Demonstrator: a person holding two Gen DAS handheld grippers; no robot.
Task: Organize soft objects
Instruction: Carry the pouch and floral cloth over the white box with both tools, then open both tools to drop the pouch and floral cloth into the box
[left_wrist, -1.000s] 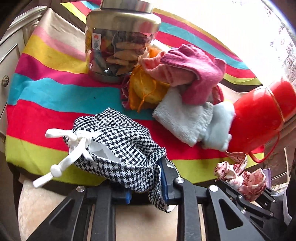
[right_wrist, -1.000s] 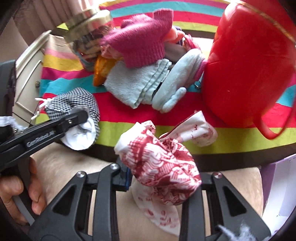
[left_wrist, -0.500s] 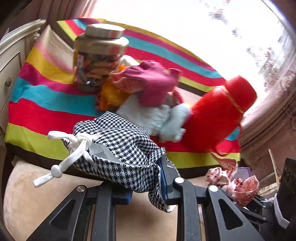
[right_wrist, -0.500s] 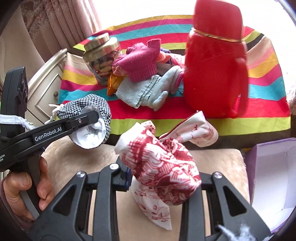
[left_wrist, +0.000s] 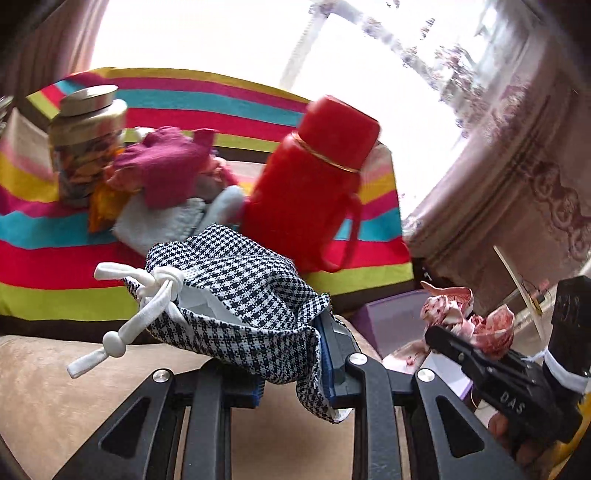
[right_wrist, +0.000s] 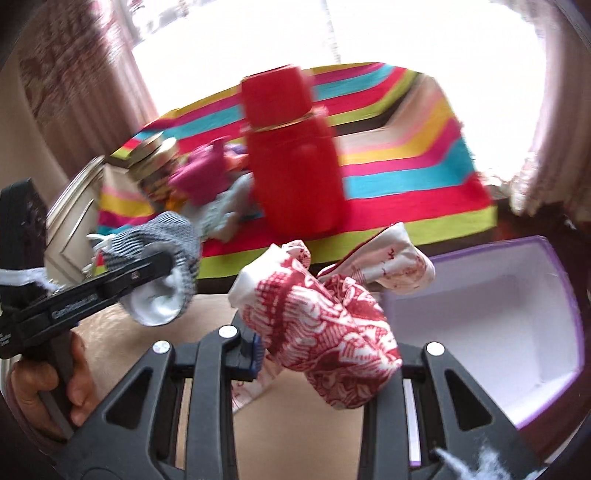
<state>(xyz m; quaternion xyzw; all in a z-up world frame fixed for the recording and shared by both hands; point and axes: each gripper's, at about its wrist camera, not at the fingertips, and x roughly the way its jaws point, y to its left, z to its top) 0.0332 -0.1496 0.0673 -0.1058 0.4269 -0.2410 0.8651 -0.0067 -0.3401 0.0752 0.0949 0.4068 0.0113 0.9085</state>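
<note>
While both pouches ride clear of the striped cloth (left_wrist: 55, 266): left gripper (left_wrist: 295, 373) clamped on checked pouch (left_wrist: 240, 291), right gripper (right_wrist: 314, 365) pinched on red-print pouch (right_wrist: 321, 328). Purple box (right_wrist: 554, 332) just right of that one, so nearer the right hand. Since a second ago: pulled back, lifted, box now showing.

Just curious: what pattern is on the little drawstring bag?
Black-and-white houndstooth on the drawstring bag, white lining and cord; clearest in the left wrist view.
</note>
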